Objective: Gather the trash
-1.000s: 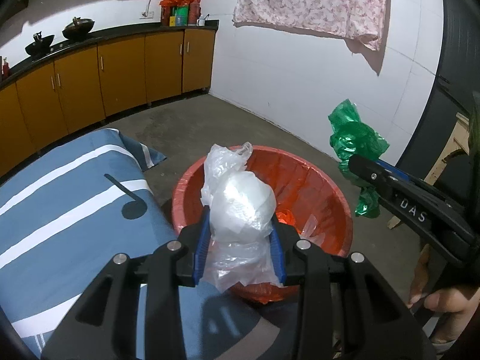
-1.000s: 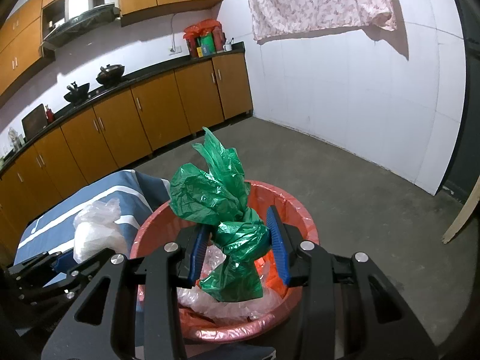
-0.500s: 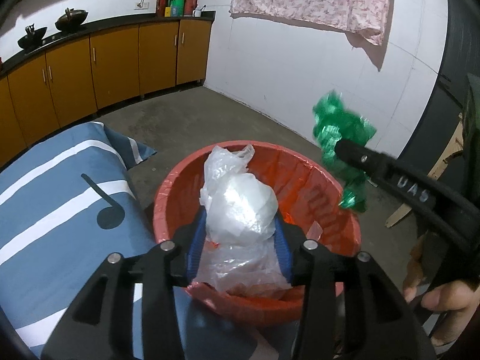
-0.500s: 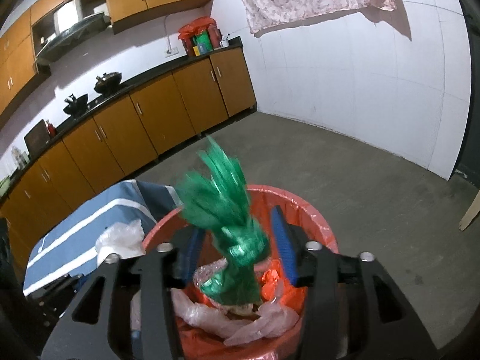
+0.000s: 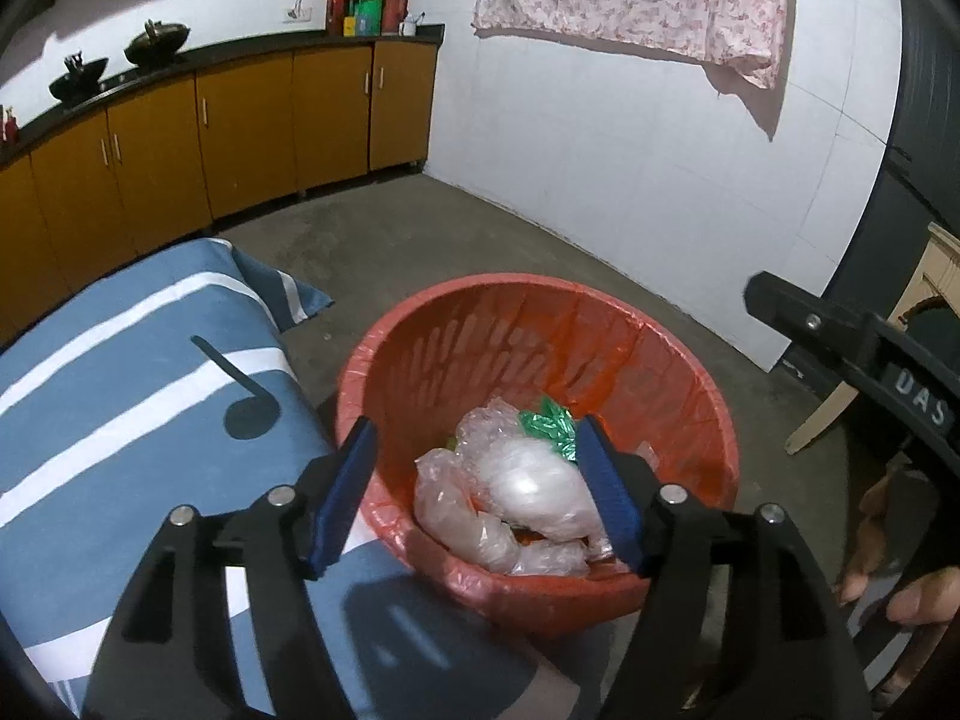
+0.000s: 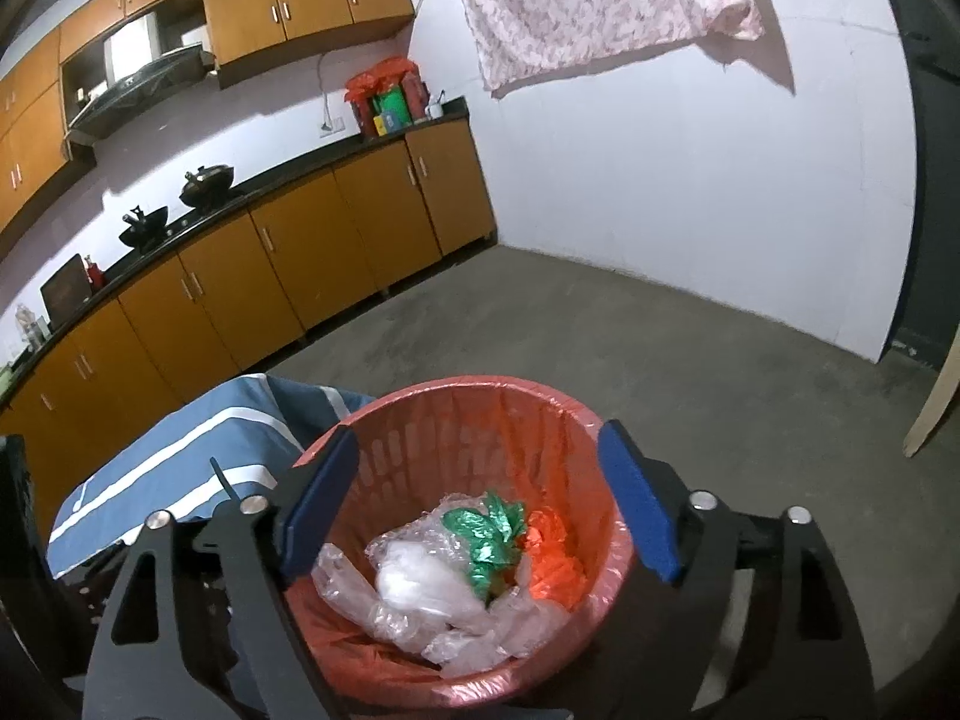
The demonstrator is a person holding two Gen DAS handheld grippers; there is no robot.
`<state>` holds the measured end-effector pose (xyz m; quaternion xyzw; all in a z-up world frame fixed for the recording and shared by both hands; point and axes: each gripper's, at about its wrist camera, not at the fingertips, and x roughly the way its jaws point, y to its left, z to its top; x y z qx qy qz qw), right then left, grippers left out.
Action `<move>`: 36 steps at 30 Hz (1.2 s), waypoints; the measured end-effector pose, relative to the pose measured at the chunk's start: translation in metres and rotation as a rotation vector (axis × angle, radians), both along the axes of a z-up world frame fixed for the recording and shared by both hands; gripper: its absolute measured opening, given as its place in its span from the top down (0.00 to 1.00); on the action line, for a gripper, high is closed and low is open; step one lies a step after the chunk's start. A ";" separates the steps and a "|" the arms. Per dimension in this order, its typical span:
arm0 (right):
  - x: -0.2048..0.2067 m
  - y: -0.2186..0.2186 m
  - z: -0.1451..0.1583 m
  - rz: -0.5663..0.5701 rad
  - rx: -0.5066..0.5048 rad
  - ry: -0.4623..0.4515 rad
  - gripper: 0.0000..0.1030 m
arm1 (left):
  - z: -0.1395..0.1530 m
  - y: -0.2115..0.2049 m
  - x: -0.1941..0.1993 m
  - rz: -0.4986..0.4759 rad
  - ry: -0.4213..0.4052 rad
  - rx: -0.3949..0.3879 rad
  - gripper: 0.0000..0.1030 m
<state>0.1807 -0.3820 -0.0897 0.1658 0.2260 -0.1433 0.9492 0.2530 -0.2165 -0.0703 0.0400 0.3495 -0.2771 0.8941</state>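
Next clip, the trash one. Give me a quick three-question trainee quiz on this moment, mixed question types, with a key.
1. True or false: the green plastic bag hangs between the fingers of the right gripper.
2. What lies in the red basket beside the green bag? A) clear plastic bags B) glass bottles C) folded towels
3. Fill in: the left gripper holds ____.

Key:
1. False. The bag lies in the basket; the right jaws are opening with nothing between them.
2. A. Clear plastic bags lie crumpled at the bottom.
3. Nothing. Its jaws are opening, empty, above the basket.
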 end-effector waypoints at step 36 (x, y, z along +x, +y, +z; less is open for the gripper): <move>-0.154 0.144 0.014 0.218 -0.253 -0.031 0.02 | 0.061 0.195 -0.207 0.476 -0.334 0.168 0.04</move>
